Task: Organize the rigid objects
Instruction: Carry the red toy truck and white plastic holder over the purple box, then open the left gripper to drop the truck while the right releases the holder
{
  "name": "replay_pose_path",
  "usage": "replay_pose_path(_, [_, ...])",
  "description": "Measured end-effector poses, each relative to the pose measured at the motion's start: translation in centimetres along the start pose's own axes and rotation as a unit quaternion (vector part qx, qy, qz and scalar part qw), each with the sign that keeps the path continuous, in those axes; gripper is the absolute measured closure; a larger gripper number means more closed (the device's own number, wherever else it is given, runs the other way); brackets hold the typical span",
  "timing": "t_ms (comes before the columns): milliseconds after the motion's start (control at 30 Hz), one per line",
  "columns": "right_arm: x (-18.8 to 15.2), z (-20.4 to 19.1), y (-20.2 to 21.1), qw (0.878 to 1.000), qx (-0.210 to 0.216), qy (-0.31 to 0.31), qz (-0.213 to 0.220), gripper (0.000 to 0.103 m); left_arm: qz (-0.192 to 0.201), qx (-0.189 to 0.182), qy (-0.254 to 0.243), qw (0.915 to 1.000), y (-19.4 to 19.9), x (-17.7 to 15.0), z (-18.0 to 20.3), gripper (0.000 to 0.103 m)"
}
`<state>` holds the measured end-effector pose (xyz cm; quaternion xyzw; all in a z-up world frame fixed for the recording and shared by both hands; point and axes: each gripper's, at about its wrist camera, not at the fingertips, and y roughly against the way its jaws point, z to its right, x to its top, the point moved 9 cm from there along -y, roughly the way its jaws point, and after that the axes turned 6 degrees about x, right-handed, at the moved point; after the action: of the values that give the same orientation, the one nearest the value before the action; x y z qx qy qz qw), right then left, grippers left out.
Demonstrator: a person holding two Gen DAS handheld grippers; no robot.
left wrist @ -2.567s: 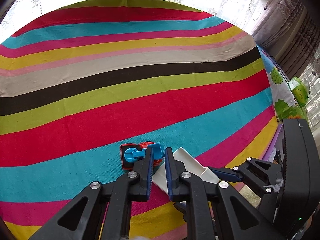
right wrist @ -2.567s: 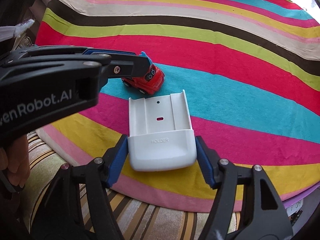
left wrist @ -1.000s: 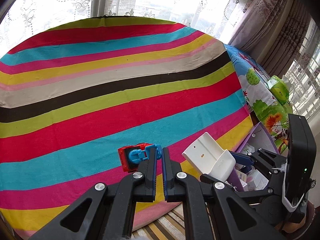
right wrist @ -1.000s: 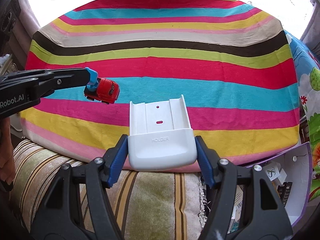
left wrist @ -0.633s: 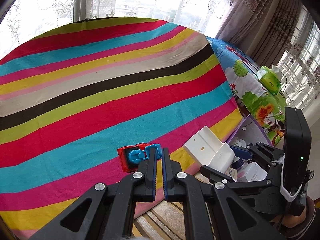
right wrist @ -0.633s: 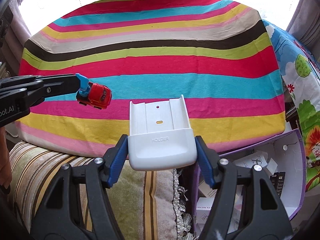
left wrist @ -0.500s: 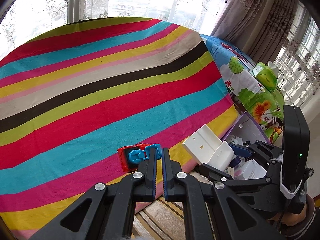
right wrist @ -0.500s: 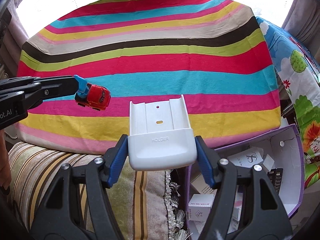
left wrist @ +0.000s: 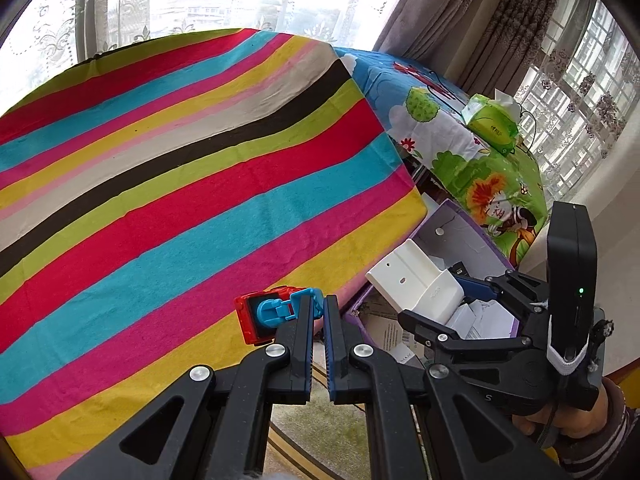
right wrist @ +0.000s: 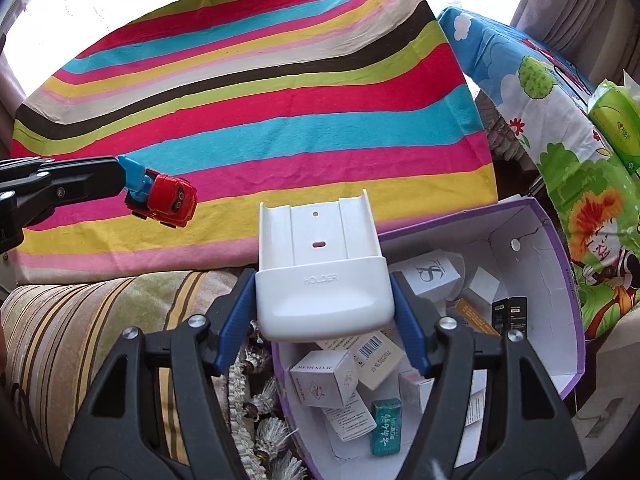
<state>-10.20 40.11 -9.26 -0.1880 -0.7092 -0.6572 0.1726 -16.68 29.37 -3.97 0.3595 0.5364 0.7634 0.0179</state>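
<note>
My left gripper (left wrist: 318, 312) is shut on a red toy car (left wrist: 260, 316) by its blue rear part, holding it in the air above the near edge of the striped cloth (left wrist: 180, 168); the car also shows in the right wrist view (right wrist: 170, 200). My right gripper (right wrist: 324, 320) is shut on a white plastic holder (right wrist: 320, 276), held over the left rim of an open purple box (right wrist: 560, 264) filled with several small cartons. The holder shows in the left wrist view (left wrist: 416, 288) too, above the box (left wrist: 452, 232).
The striped cloth covers a raised surface by the window. A striped cushion (right wrist: 92, 320) with tassels lies below its near edge. A cartoon-print blanket (right wrist: 560, 140) carries a green tissue pack (right wrist: 616, 128) at the right. Curtains (left wrist: 480, 20) hang behind.
Both grippers have lifted their objects off the cloth and moved right, toward the purple box. The holder now hangs over the box's rim; the car trails at the cloth's edge.
</note>
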Motion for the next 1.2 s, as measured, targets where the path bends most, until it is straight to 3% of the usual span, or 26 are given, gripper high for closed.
replay_pose_path(300, [-2.6, 6.6, 1.9, 0.997, -0.053, -0.049, -0.004, 0.034, -0.038, -0.045, -0.036, 0.9976, -2.4, -1.0, 6.8, 0.098])
replay_pose_path(633, [-4.8, 11.1, 4.4, 0.99, -0.11, -0.092, 0.0, 0.033, -0.084, -0.073, -0.044, 0.9928, -5.0, -2.0, 11.0, 0.095])
replay_pose_path(700, [-4.8, 11.5, 4.9, 0.988, -0.115, -0.099, 0.003, 0.026, -0.09, -0.073, -0.041, 0.9924, -5.1, -2.3, 11.0, 0.087])
replay_pose_path(767, [-4.9, 11.6, 5.3, 0.988, -0.119, -0.101, 0.005, 0.024, -0.091, -0.076, -0.034, 0.9924, -4.9, -2.5, 10.8, 0.063])
replay_pose_path(867, [-5.3, 11.4, 6.1, 0.987, -0.125, -0.101, 0.006, 0.023, -0.084, -0.071, -0.032, 0.9935, -4.1, -2.8, 10.8, 0.042])
replay_pose_path(1000, [-6.2, 11.5, 7.4, 0.985, -0.133, -0.11, 0.012, 0.022, -0.075, -0.071, -0.038, 0.994, -2.6, -3.3, 11.5, 0.036])
replay_pose_path(1067, [-6.9, 11.5, 8.5, 0.983, -0.14, -0.119, 0.017, 0.021, -0.072, -0.067, -0.04, 0.9944, -2.0, -4.0, 12.0, 0.026])
replay_pose_path(1200, [-8.6, 11.7, 10.3, 0.979, -0.152, -0.133, 0.024, 0.02, -0.072, -0.056, -0.048, 0.9947, -1.2, -5.3, 13.2, 0.024])
